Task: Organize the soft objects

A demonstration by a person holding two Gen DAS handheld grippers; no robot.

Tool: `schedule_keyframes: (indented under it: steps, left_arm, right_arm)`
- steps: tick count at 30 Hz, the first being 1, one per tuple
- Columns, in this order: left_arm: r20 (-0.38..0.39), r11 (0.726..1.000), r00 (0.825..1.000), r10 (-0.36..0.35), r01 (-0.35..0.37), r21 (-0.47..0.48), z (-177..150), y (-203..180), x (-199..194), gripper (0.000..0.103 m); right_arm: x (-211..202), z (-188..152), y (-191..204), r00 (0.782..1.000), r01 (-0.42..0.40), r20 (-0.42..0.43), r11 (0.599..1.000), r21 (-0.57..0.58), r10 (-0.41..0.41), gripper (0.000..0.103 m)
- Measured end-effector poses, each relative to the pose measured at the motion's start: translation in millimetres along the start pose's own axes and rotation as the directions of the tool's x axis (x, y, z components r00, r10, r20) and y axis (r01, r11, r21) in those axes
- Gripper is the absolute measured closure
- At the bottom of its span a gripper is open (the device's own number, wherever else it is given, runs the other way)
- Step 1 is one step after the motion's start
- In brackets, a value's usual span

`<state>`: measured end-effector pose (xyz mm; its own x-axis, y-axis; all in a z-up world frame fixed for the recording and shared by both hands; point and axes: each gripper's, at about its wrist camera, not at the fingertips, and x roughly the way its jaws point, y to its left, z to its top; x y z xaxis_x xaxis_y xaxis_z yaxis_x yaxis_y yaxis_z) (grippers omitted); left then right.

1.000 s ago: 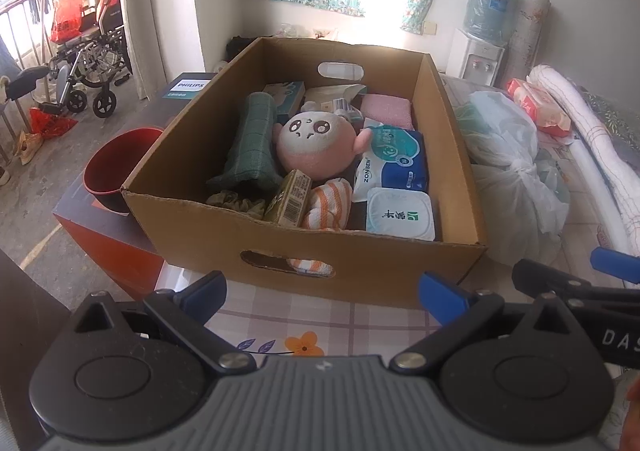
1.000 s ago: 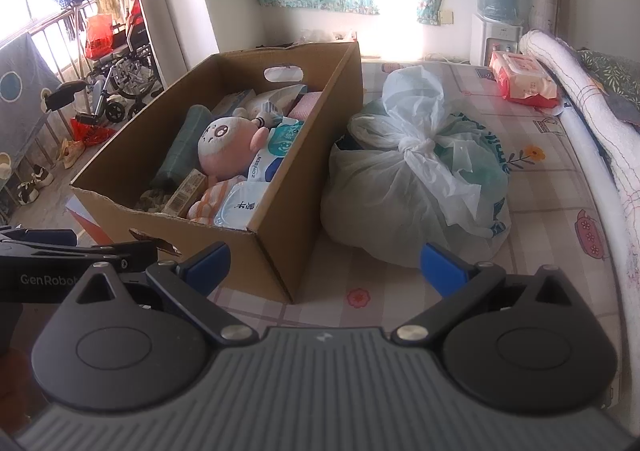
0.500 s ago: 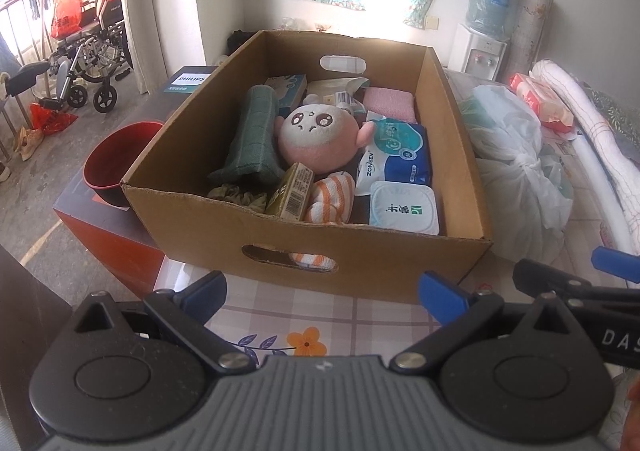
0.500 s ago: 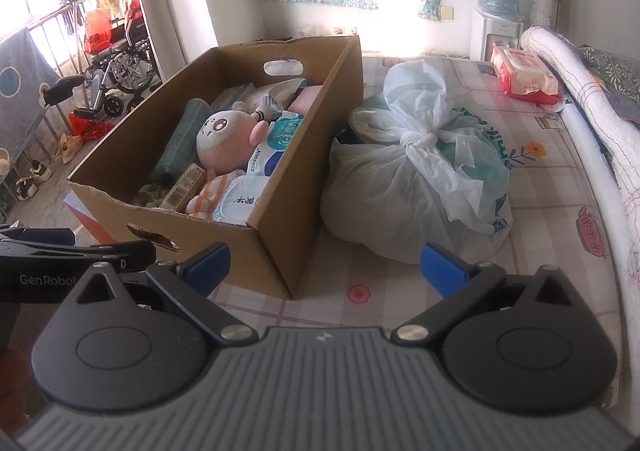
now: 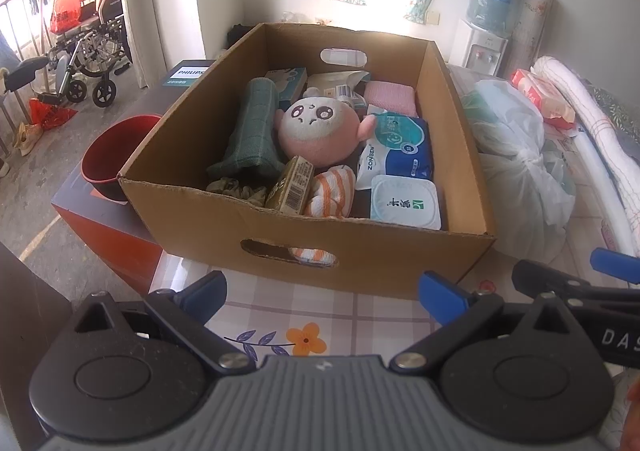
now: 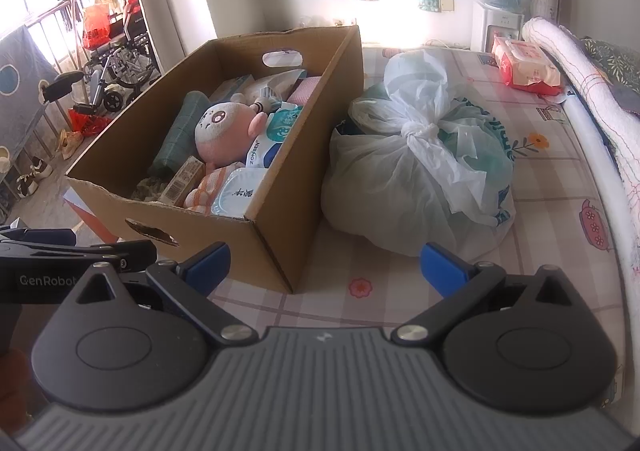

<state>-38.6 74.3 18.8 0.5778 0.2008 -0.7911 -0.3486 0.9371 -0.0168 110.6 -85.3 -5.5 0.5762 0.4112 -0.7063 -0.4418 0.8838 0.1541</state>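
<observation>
A cardboard box [image 5: 360, 255] [image 6: 272, 235] stands on a flower-patterned sheet. It holds a pink round plush [image 5: 318, 131] [image 6: 220, 135], a green rolled cloth [image 5: 254, 127], an orange-striped cloth [image 5: 330, 195], a pink cloth [image 5: 390, 95], tissue packs [image 5: 398, 151] and a wipes tub [image 5: 404, 205]. My left gripper [image 5: 322, 289] hangs open in front of the box's near wall, holding nothing. My right gripper [image 6: 324, 265] is open too, near the box's right front corner.
A knotted white plastic bag [image 6: 420, 171] [image 5: 516, 155] lies right of the box. A red basin [image 5: 112, 155] sits on a carton to the left. A rolled quilt [image 6: 588, 91] and a red pack [image 6: 524, 65] lie at the far right. A wheelchair [image 5: 88, 63] stands on the balcony.
Both grippers have edged slightly forward and upward toward the box, so I see a little more into it. The fingers stay open; nothing in the box has moved.
</observation>
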Motion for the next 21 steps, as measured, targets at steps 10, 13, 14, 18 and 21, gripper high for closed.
schedule_keyframes:
  steps: [10,13,14,18,21]
  left_arm:
    - [-0.014,1.0,1.0,-0.002,0.002,0.0,0,0,4,0.001]
    - [-0.019,1.0,1.0,-0.002,0.002,-0.002,0,0,6,0.001]
    - [-0.02,1.0,1.0,-0.002,0.002,-0.002,0,0,6,0.001]
    - [-0.032,1.0,0.999,-0.003,0.003,-0.006,1,0,10,0.001]
    - [-0.041,1.0,0.999,-0.003,0.002,-0.009,1,0,13,0.001]
  right_arm:
    - [3,0,-1,1.0,0.0,-0.009,1.0,0.001,0.0,0.001]
    - [5,0,-1,1.0,-0.001,-0.016,1.0,0.002,0.001,0.001]
    - [6,0,-2,1.0,-0.001,-0.017,1.0,0.002,0.001,0.001]
    - [8,1,-2,1.0,-0.001,-0.024,1.0,0.001,0.001,0.001]
    - [12,0,-2,0.999,-0.003,-0.034,1.0,0.003,0.003,0.001]
